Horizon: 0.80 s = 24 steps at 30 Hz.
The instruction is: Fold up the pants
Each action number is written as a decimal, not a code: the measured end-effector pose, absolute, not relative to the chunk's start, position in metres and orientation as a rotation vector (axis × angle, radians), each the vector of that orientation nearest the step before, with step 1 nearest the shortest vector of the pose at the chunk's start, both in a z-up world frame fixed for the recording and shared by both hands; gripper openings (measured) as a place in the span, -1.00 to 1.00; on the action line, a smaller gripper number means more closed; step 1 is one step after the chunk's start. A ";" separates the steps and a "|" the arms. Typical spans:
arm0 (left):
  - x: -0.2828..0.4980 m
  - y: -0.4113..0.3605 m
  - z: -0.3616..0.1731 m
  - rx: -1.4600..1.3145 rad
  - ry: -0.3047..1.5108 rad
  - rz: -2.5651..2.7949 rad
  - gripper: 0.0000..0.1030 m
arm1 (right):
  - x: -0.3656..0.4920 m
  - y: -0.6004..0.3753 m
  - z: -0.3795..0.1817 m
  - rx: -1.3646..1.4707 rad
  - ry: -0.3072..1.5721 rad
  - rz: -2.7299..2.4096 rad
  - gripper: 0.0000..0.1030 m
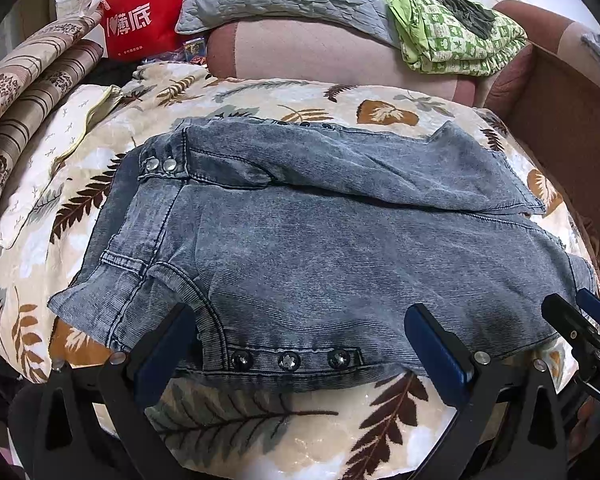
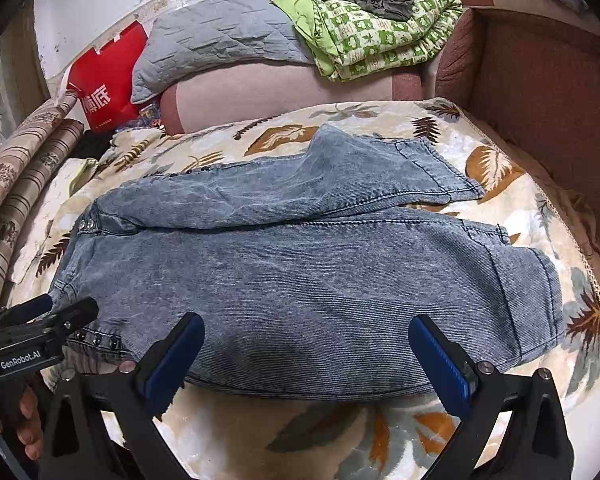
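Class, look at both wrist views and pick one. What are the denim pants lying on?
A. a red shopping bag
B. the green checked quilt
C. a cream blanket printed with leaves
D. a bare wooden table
C: the pants are spread flat on the leaf-print blanket, which shows on all sides of them, while the red bag and the green quilt sit farther back, apart from them.
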<state>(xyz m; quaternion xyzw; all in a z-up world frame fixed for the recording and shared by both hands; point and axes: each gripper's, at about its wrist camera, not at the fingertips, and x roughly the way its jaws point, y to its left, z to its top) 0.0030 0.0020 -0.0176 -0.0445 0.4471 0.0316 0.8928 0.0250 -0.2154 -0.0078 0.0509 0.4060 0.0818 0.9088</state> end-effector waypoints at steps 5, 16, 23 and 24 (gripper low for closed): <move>0.003 0.002 -0.018 -0.095 0.929 0.065 1.00 | 0.026 -0.215 -0.009 0.104 0.839 0.167 1.00; 0.003 0.003 -0.018 -0.097 0.932 0.065 1.00 | 0.026 -0.214 -0.012 0.111 0.855 0.173 1.00; 0.003 0.004 -0.018 -0.101 0.931 0.066 1.00 | 0.026 -0.212 -0.012 0.108 0.857 0.172 1.00; 0.003 0.005 -0.018 -0.102 0.931 0.066 1.00 | 0.026 -0.212 -0.013 0.110 0.857 0.173 1.00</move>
